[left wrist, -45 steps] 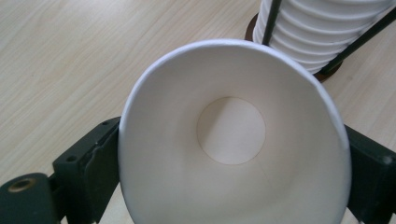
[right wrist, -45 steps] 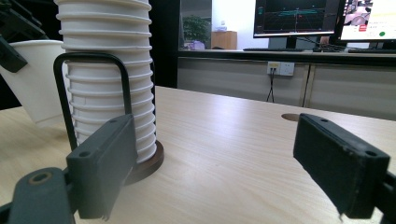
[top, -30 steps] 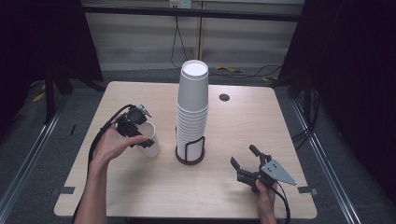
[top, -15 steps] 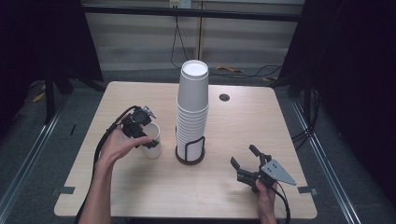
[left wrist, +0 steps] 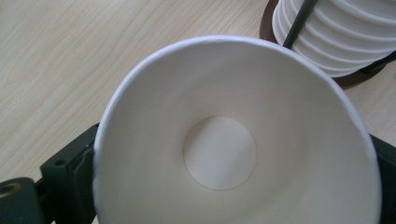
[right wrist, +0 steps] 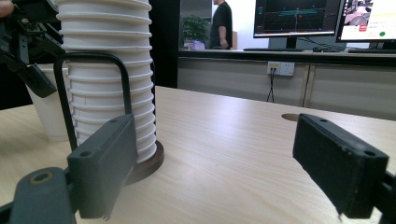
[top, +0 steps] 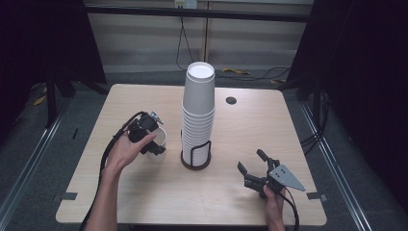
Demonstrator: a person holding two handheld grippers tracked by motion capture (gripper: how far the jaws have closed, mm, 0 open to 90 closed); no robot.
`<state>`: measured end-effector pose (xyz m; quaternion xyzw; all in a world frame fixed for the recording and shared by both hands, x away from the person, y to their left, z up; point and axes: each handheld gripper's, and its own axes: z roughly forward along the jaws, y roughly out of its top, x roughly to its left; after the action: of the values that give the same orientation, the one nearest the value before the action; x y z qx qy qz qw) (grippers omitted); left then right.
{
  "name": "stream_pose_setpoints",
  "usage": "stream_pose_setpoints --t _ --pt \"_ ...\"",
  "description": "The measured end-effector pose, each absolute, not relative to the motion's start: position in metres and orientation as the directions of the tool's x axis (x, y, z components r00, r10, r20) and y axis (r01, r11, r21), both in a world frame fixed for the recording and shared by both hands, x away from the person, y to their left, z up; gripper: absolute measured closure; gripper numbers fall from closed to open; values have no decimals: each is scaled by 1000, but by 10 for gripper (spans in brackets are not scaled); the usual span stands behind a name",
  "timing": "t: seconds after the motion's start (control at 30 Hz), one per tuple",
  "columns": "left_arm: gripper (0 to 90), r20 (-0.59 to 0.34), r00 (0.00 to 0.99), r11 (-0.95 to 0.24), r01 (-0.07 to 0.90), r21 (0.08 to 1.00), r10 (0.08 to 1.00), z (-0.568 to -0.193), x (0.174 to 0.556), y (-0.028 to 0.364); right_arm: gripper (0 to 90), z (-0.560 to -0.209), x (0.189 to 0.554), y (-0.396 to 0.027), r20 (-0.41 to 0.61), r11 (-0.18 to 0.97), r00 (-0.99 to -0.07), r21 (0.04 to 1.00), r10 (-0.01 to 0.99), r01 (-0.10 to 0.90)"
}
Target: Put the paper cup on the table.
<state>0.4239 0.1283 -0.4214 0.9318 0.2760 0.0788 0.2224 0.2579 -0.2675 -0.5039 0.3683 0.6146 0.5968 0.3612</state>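
Between the left gripper's [top: 153, 144] black jaws we are seeing a single white paper cup [left wrist: 233, 154], mouth toward the camera, its rim pressed slightly oval by the grip. It is standing on the table [top: 144, 202] just beside the wire holder [top: 196, 156], upright as far as the high view shows.

We are judging the step as handling one cup apart from the stack [top: 197, 110]: either setting it down or taking hold of it. The next move is calling for a light grip, since the thin wall is already deforming.

Outward from the jaws, we are noting the tall tapering column of nested cups with ribbed, rolled rims, seated on a dark round base inside a black wire loop. The tabletop is pale wood-grain laminate, smooth and matte.

The right gripper [top: 255, 168] is resting near the table's front edge, jaws spread wide and holding nothing, well apart from the stack.
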Motion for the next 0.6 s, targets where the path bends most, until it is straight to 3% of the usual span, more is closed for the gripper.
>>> stream_pose_setpoints --t 0.6 --pt "55 60 822 -705 445 552 567 -437 416 139 140 -504 258 -268 -3 16 -470 1000 882 23"
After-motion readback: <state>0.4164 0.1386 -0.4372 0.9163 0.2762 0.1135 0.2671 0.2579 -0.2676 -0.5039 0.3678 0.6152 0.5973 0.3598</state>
